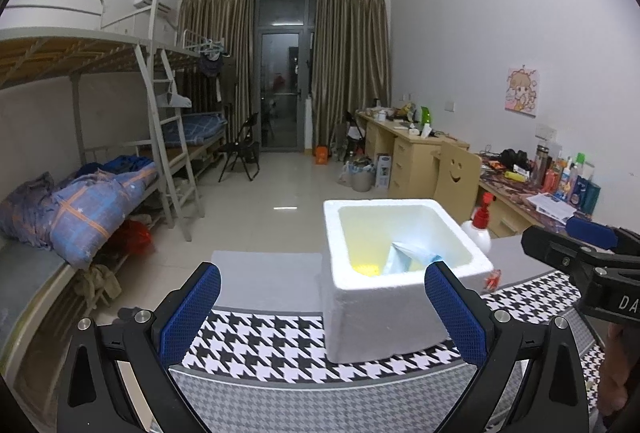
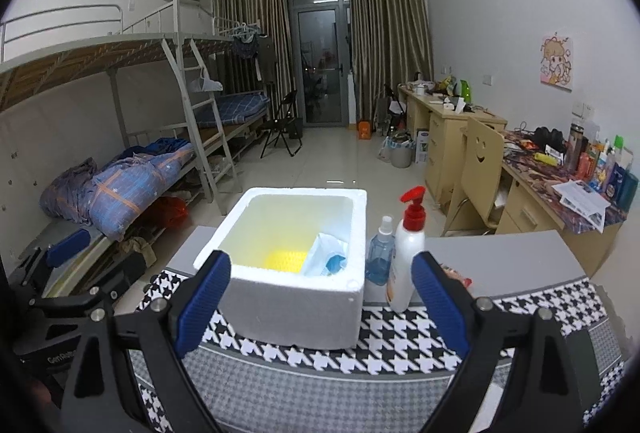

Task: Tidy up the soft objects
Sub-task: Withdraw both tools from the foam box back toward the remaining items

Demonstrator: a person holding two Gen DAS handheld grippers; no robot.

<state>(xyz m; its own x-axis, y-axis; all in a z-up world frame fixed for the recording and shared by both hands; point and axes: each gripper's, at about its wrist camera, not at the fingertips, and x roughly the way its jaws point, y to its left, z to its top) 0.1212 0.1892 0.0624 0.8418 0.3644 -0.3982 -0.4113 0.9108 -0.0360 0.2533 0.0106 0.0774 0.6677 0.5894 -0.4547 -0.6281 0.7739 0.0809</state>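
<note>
A white foam box (image 1: 384,297) (image 2: 296,309) stands on the houndstooth cloth (image 1: 260,349) (image 2: 400,345). Inside it lie a yellow soft object (image 1: 366,269) (image 2: 286,259) and a pale blue and white packet (image 1: 412,257) (image 2: 330,253) leaning on the right wall. My left gripper (image 1: 322,309) is open and empty, just in front of the box. My right gripper (image 2: 322,297) is open and empty, in front of the box. The right gripper also shows at the right edge of the left wrist view (image 1: 580,253); the left one shows at the left edge of the right wrist view (image 2: 64,273).
A white pump bottle with a red top (image 2: 408,253) (image 1: 478,221) and a small blue spray bottle (image 2: 382,253) stand right of the box. A small red item (image 1: 493,279) lies beside them. A smiley chair (image 2: 478,169) and cluttered desks are at right, bunk beds (image 2: 132,173) at left.
</note>
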